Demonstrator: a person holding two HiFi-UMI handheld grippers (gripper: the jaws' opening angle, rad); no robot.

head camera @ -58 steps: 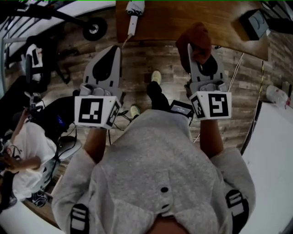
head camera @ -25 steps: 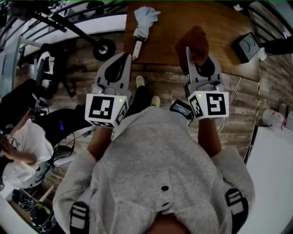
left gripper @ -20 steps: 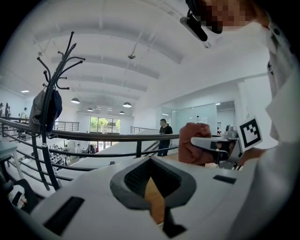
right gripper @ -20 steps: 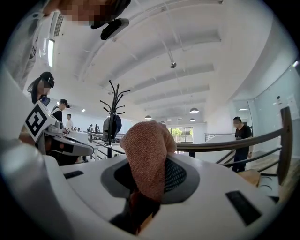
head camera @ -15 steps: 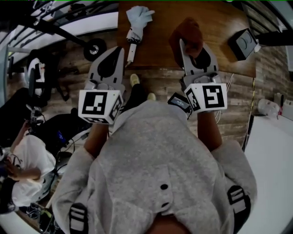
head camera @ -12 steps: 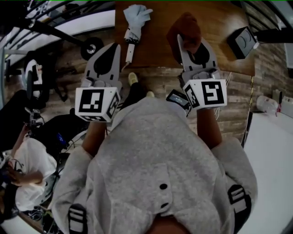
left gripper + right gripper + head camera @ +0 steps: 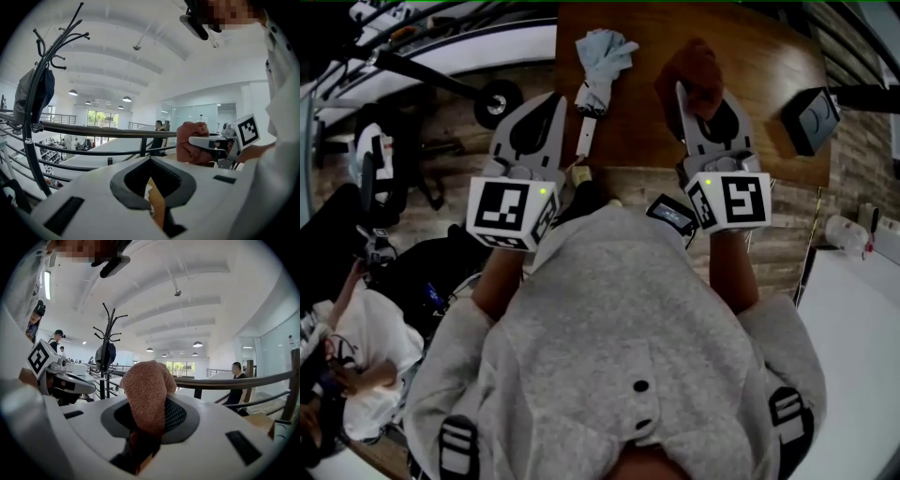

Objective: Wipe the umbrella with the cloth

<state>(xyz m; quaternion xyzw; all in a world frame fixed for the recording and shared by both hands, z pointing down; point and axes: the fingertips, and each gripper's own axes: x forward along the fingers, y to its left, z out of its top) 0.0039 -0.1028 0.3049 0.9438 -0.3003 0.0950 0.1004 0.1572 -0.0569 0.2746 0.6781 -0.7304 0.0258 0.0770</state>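
A folded pale-blue umbrella (image 7: 602, 64) lies on the wooden table (image 7: 759, 56), its white handle (image 7: 586, 133) pointing at the near edge. My left gripper (image 7: 557, 99) hovers just left of that handle, over the table's edge, jaws shut with nothing between them (image 7: 152, 161). My right gripper (image 7: 682, 92) is over the table and shut on a rust-brown cloth (image 7: 697, 75), which bulges up out of its jaws (image 7: 147, 394). The cloth hangs right of the umbrella, apart from it. In the left gripper view the right gripper holds the cloth (image 7: 193, 143) off to the right.
A black box (image 7: 811, 117) sits at the table's right end. A wheeled stand (image 7: 497, 98) and a railing stand left of the table, and a coat rack (image 7: 33, 93) rises beyond the rail. A seated person (image 7: 356, 328) is at lower left. A white surface (image 7: 853, 328) lies to the right.
Both grippers have moved forward toward the table. The right one with the cloth now reaches over the tabletop, and the left one has come up beside the umbrella's handle.
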